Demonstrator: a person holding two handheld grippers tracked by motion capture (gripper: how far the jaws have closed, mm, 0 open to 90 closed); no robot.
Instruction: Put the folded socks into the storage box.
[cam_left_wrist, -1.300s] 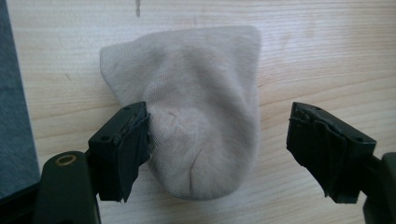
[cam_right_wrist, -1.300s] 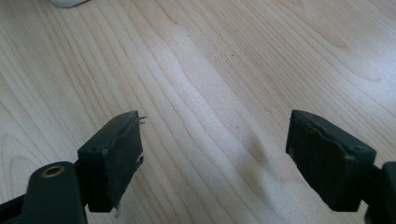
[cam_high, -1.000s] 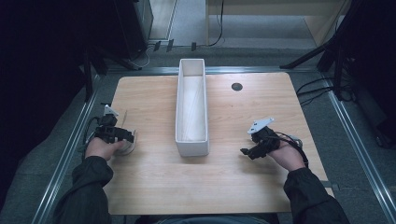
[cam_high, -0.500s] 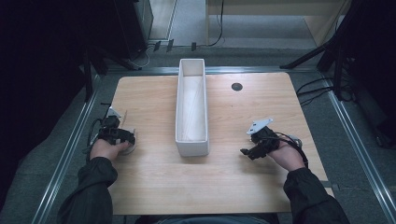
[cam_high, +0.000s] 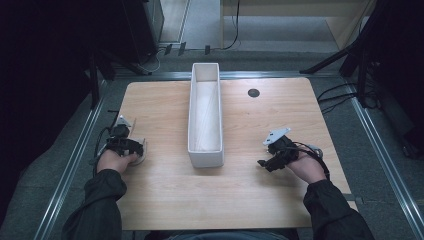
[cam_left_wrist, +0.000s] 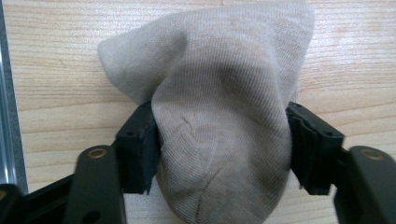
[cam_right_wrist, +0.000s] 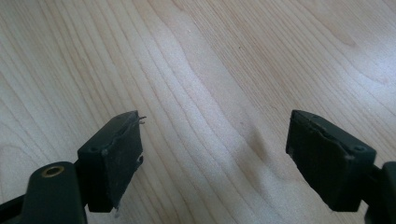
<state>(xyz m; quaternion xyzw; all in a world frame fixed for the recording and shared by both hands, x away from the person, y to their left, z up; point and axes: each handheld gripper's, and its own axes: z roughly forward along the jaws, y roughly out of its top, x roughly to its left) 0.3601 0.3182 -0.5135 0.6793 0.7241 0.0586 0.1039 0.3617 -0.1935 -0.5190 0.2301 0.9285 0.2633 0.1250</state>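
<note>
Left hand-held gripper (cam_left_wrist: 219, 154), jaws just closing, pinches the grey sock (cam_left_wrist: 219, 107) on the counter (cam_high: 280, 125); squeeze firmly before lifting, while the right hand-held gripper (cam_right_wrist: 229, 154) waits open.

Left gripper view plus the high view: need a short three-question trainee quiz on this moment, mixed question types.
1. True or false: the left gripper has the crumpled beige knitted sock between its black fingers.
2. Multiple choice: the long white rectangular plastic bin stands A) at the left edge of the light wooden table, B) along the table's middle, between the two hands, C) on the floor.
3. What lies between the fingers of the right gripper?

Key
1. True. Both pads touch the sock's sides; the jaws have just been closing on it.
2. B.
3. Nothing: bare wood, and the jaws stand wide apart.
</note>
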